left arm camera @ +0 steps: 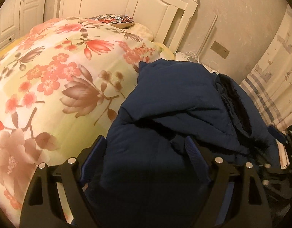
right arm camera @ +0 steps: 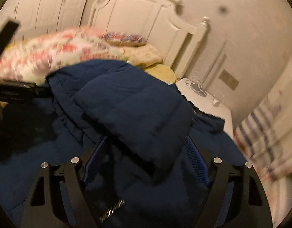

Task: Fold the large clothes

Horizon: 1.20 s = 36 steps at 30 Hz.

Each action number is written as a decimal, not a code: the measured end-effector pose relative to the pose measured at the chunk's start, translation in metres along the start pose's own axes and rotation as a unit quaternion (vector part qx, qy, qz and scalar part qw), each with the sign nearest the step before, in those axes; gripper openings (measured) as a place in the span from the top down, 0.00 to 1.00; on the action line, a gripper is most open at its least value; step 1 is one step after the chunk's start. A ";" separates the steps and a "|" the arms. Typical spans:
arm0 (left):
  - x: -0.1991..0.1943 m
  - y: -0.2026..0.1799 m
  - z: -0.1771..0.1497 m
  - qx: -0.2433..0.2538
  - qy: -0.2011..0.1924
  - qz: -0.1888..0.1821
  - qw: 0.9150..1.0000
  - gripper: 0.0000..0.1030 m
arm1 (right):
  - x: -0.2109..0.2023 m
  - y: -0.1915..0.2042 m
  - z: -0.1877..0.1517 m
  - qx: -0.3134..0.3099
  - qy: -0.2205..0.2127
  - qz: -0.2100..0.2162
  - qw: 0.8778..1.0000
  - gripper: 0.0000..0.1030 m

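Navy padding fills our foreground: the jacket (left arm camera: pixel 174 102) lies bunched on the bed's near corner, over the floral quilt (left arm camera: pixel 56 72). Our left hand-held gripper (left arm camera: pixel 146 148) has its jaws spread wide with a thick fold of jacket bulging between them; whether the pads (left arm camera: pixel 193 152) actually squeeze it we cannot tell. Our right hand-held gripper (right arm camera: pixel 146 148) likewise stands wide, a puffy flap lying between its fingers (right arm camera: pixel 195 157), grip unclear through the blur. Beyond the quilt sit a patterned cushion (left arm camera: pixel 115 20), the white headboard (left arm camera: pixel 165 9), and a nightstand (right arm camera: pixel 206 96) carrying white cables.
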<state>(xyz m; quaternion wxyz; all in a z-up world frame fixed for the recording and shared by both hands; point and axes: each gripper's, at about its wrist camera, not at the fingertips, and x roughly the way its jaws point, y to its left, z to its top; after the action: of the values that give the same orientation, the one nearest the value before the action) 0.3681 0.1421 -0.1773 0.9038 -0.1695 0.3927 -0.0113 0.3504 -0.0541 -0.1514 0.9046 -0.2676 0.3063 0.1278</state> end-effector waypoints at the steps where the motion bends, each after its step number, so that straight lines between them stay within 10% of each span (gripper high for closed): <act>1: -0.001 0.001 0.000 -0.003 0.001 -0.002 1.000 0.17 | 0.005 0.005 0.004 -0.011 0.003 -0.006 1.000 0.25; 5: -0.003 0.008 -0.002 -0.023 0.001 -0.012 1.000 0.16 | 0.008 0.008 0.018 -0.016 -0.011 -0.004 1.000 0.60; 9: -0.005 0.014 -0.002 -0.037 -0.003 -0.023 0.999 0.16 | -0.033 -0.054 0.010 0.173 -0.089 0.044 0.980 0.70; 11: -0.007 0.016 -0.002 -0.040 -0.010 -0.028 0.999 0.16 | -0.042 -0.119 -0.031 0.378 -0.111 0.112 0.912 0.70; 13: -0.009 0.016 -0.003 -0.039 -0.014 -0.029 0.999 0.16 | -0.028 -0.166 -0.096 0.548 -0.103 0.168 0.813 0.69; 15: -0.010 0.014 -0.004 -0.034 -0.017 -0.028 0.999 0.16 | -0.009 -0.181 -0.137 0.601 -0.061 0.175 0.777 0.66; 19: -0.011 0.012 -0.004 -0.029 -0.019 -0.026 0.999 0.16 | 0.005 -0.184 -0.173 0.626 -0.054 0.197 0.753 0.65; 24: -0.012 0.013 -0.004 -0.039 -0.018 -0.029 0.999 0.16 | 0.009 -0.175 -0.152 0.592 -0.044 0.178 0.785 0.57; 31: -0.012 0.013 -0.004 -0.037 -0.017 -0.028 0.999 0.15 | 0.021 -0.193 -0.157 0.622 -0.035 0.190 0.759 0.58; 36: -0.014 0.017 -0.004 -0.043 -0.021 -0.033 0.998 0.15 | -0.006 -0.194 -0.154 0.608 -0.087 0.195 0.765 0.78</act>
<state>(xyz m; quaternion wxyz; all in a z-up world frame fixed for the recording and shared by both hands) 0.3537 0.1586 -0.1754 0.9028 -0.2213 0.3683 -0.0206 0.3477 -0.3004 -0.1719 0.8564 0.4158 0.2853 0.1111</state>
